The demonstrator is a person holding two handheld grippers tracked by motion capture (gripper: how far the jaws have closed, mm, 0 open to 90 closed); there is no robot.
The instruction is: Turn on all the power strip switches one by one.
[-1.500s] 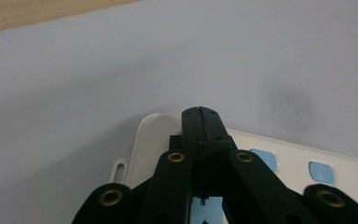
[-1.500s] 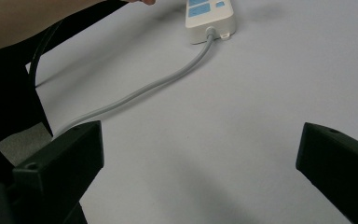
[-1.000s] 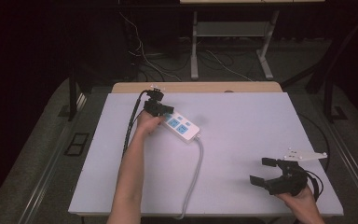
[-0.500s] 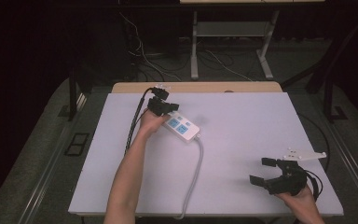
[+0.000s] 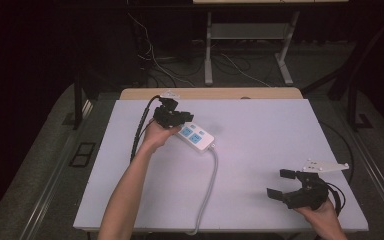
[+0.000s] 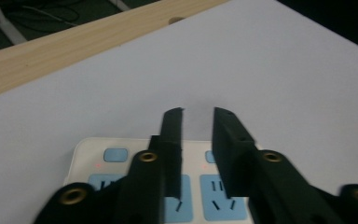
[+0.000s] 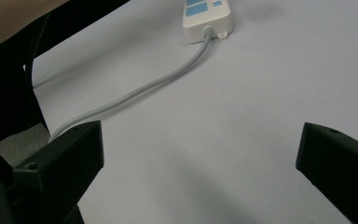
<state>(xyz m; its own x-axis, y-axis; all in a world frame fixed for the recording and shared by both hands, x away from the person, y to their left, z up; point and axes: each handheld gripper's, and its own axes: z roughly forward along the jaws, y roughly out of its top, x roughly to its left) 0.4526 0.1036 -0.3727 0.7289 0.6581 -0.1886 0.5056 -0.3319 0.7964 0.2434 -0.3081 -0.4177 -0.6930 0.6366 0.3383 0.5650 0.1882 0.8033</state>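
The left gripper (image 5: 180, 118) hangs over the far end of the white power strip (image 5: 196, 138), its jaws parted by a narrow gap; they have just been opening, and nothing sits between them. In the left gripper view the two black jaws (image 6: 198, 140) reach out past the strip's far edge above the bare white tabletop (image 6: 284, 70), with the strip's (image 6: 121, 163) blue sockets, blue switches and small red lights showing beneath and beside them. Whether the jaws brush the strip's top cannot be told.

The right gripper (image 5: 282, 184) rests low near the table's front right corner, well apart from the power strip, its jaws spread wide and empty.

The right gripper view shows the strip's near end (image 7: 208, 16) and the grey cable (image 7: 135, 93) leaving it in a curve toward the table's front edge. The left gripper view adds the wooden board (image 6: 74, 42) along the table's far edge. From above, the power strip lies slantwise in the far left part of the white table (image 5: 260, 130), the person's left hand (image 5: 156, 136) just beside it.
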